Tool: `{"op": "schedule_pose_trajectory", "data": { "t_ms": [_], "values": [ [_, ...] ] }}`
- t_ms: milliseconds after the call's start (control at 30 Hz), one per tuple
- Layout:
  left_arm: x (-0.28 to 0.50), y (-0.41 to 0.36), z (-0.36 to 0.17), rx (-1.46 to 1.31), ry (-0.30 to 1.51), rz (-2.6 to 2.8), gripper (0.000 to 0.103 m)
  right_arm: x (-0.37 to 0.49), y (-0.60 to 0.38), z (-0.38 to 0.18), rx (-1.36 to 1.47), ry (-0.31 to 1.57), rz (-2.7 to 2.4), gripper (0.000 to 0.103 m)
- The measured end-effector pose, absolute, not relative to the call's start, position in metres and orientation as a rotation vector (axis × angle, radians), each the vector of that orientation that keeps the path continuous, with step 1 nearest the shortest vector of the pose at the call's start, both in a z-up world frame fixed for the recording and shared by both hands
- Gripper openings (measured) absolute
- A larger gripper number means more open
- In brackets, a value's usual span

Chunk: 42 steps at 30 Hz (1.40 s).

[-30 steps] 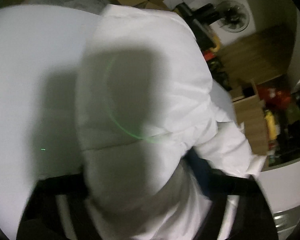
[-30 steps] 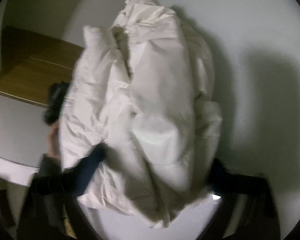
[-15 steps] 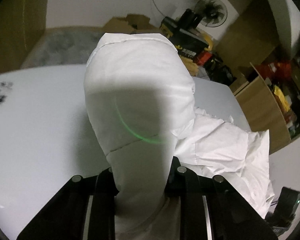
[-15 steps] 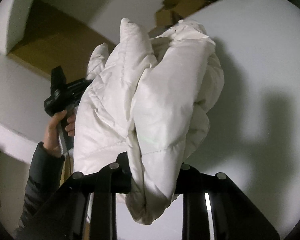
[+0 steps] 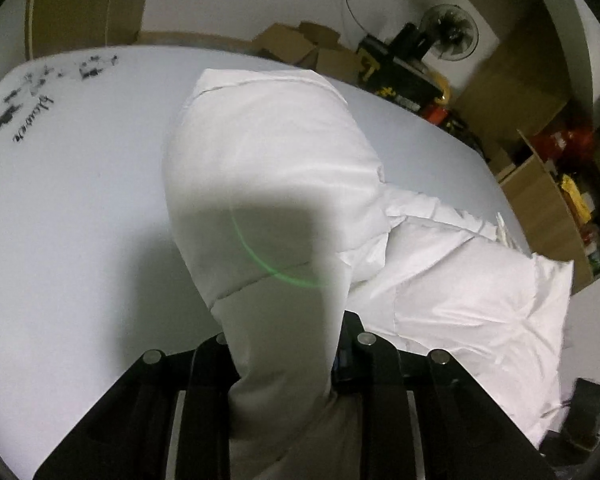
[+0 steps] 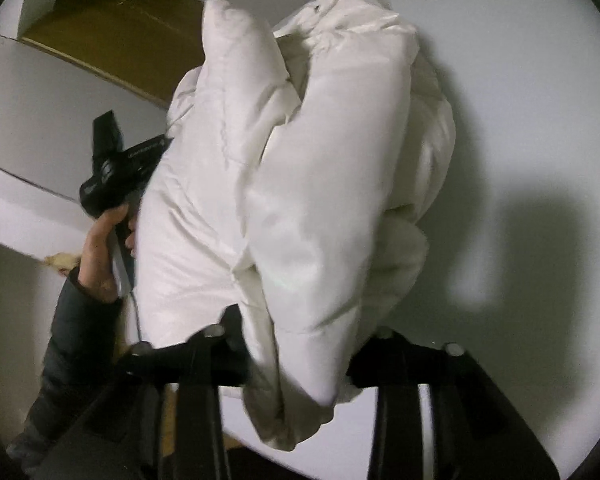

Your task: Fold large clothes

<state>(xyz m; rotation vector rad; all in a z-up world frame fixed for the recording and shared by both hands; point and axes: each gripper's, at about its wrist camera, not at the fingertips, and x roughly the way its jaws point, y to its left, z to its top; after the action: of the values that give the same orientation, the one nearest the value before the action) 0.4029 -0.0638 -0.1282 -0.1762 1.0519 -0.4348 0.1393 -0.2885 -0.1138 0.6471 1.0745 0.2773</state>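
Observation:
A puffy white jacket [image 5: 268, 152] hangs bunched between both grippers above the white table [image 5: 80, 200]. My left gripper [image 5: 284, 340] pinches a padded fold and its jaws are opening slightly; the fabric still fills the gap and touches both pads. In the right wrist view the jacket [image 6: 307, 160] bulges out of my right gripper [image 6: 300, 332], whose jaws are opening with thick folds pressed between them and a loose end dangling below. A hand [image 6: 100, 252] in a dark sleeve holds the left gripper's black body [image 6: 112, 168] behind the jacket.
Black scribbles [image 5: 28, 108] mark the table's far left. Beyond the far edge stand cardboard boxes [image 5: 300, 48], a fan [image 5: 451, 36] and a cluttered wooden shelf [image 5: 547, 200]. A brown panel [image 6: 112, 20] lies past the table in the right wrist view.
Both grippers closed on the jacket and carried it across the table, lifting it a little. The right jaws stand wider than half a second ago, with the fabric still between them.

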Motion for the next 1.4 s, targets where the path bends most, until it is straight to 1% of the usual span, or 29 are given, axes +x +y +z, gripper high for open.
{"op": "schedule_pose_trajectory", "data": {
  "t_ms": [33, 67, 100, 133, 167, 200, 233, 267, 300, 400, 500, 567, 667, 733, 833, 900, 1100, 1400],
  "values": [
    [0.402, -0.065, -0.128, -0.165, 1.036, -0.413, 0.031, 0.142, -0.285, -0.113, 0.633, 1.067, 0.263, 0.056],
    [0.400, -0.066, -0.127, -0.165, 1.029, -0.398, 0.033, 0.139, -0.282, -0.114, 0.619, 1.059, 0.239, 0.061],
    [0.396, -0.066, -0.124, -0.153, 1.027, -0.383, 0.035, 0.140, -0.279, -0.115, 0.607, 1.053, 0.215, 0.070],
    [0.391, -0.066, -0.119, -0.133, 1.025, -0.365, 0.040, 0.139, -0.274, -0.114, 0.597, 1.052, 0.204, 0.075],
    [0.386, -0.065, -0.112, -0.098, 1.012, -0.333, 0.053, 0.140, -0.274, -0.111, 0.582, 1.049, 0.190, 0.078],
    [0.376, -0.062, -0.103, -0.073, 0.983, -0.314, 0.066, 0.147, -0.280, -0.102, 0.563, 1.038, 0.175, 0.084],
    [0.360, -0.060, -0.086, -0.051, 0.917, -0.298, 0.097, 0.145, -0.278, -0.092, 0.532, 1.011, 0.161, 0.091],
    [0.349, -0.063, -0.071, -0.039, 0.861, -0.290, 0.103, 0.144, -0.274, -0.078, 0.478, 0.974, 0.147, 0.096],
    [0.328, -0.063, -0.048, -0.004, 0.776, -0.274, 0.103, 0.141, -0.271, -0.063, 0.410, 0.927, 0.129, 0.103],
    [0.262, -0.061, 0.003, 0.049, 0.610, -0.234, 0.103, 0.128, -0.247, -0.009, 0.164, 0.747, 0.061, 0.103],
    [0.195, -0.057, 0.030, 0.081, 0.581, -0.143, 0.103, 0.112, -0.221, 0.025, -0.001, 0.645, 0.011, 0.103],
    [0.153, -0.058, 0.036, 0.092, 0.570, -0.094, 0.103, 0.089, -0.216, 0.035, -0.067, 0.606, -0.031, 0.103],
    [0.085, -0.058, 0.025, 0.083, 0.597, -0.085, 0.103, 0.052, -0.217, 0.045, -0.105, 0.561, -0.019, 0.103],
    [0.051, -0.050, 0.015, 0.039, 0.625, -0.059, 0.103, 0.024, -0.215, 0.039, -0.095, 0.581, 0.016, 0.103],
    [0.013, -0.043, 0.011, -0.002, 0.616, -0.027, 0.103, -0.011, -0.214, 0.032, -0.078, 0.579, 0.038, 0.103],
    [-0.003, -0.038, 0.011, -0.003, 0.603, 0.024, 0.103, -0.035, -0.216, 0.032, -0.068, 0.573, 0.029, 0.103],
    [-0.020, -0.048, 0.011, 0.038, 0.599, 0.126, 0.103, -0.055, -0.216, 0.036, -0.039, 0.537, 0.002, 0.103],
    [-0.011, -0.059, -0.001, 0.018, 0.650, 0.051, 0.103, -0.064, -0.208, 0.033, -0.070, 0.537, -0.005, 0.103]
  ]
}}
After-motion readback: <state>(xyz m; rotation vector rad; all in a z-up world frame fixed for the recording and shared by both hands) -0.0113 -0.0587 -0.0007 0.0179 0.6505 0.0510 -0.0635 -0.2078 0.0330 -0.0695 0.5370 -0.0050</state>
